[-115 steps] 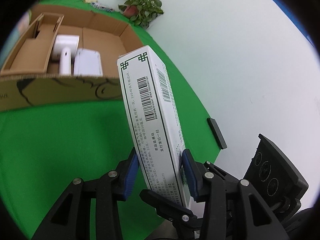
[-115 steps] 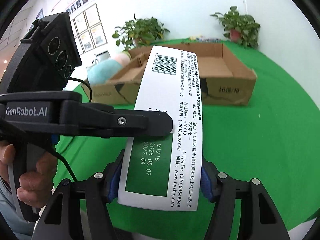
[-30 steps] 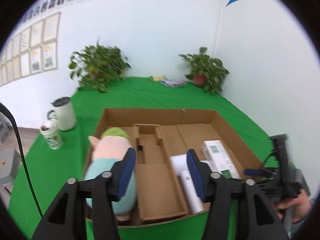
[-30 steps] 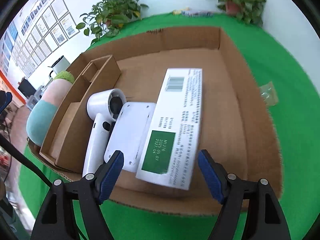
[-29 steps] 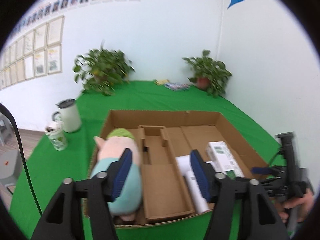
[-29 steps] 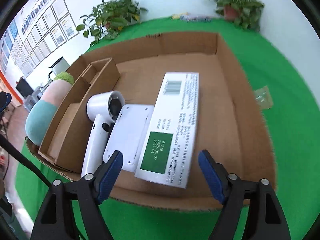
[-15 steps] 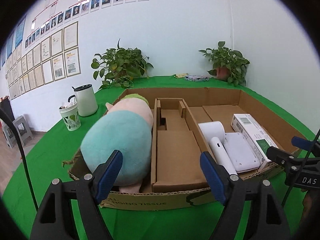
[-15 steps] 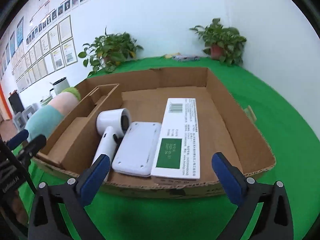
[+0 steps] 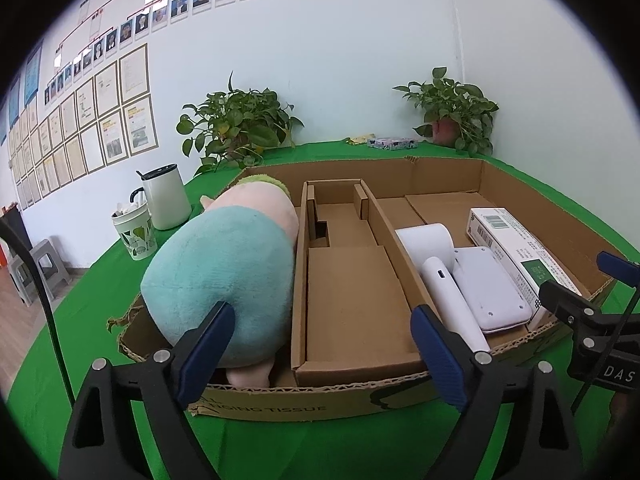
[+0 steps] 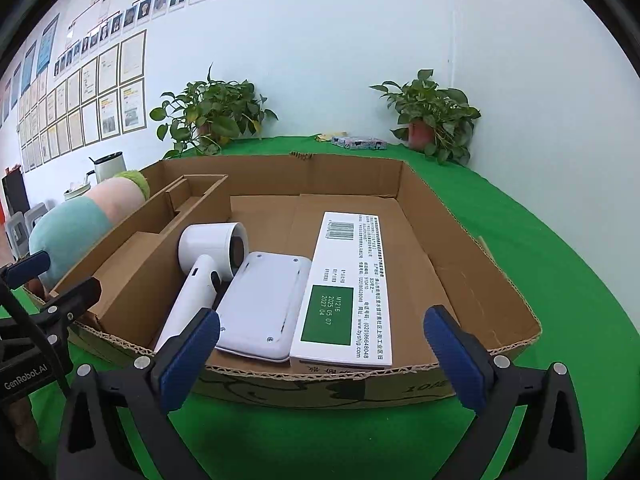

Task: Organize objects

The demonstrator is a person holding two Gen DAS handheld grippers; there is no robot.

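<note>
box: cardboard box [image 10: 472,264] sits on the green worktop [image 10: 568,280], split by an inner divider [image 9: 352,280] — you sort by compartment.
left bay: plush toy [image 9: 224,276] fills it lengthwise, probably because nothing else is that bulky.
right bay: hair dryer [image 10: 200,280], flat white device [image 10: 264,308] and long printed carton [image 10: 348,288] lie side by side, touching, long sides parallel — packed tight to save floor, I'd say.
middle bay: holds nothing visible.
left hand-held gripper [image 9: 322,344]: jaws wide and just been opening, nothing between them, hanging in front of the box's near wall, touching nothing.
right hand-held gripper [image 10: 320,356]: spread as wide as it goes, nothing held, clear of the carton, in front of the near rim.
status: looks done or near done — your call on leftovers outside the box; the mugs [image 9: 160,208] stand apart on the worktop.
</note>
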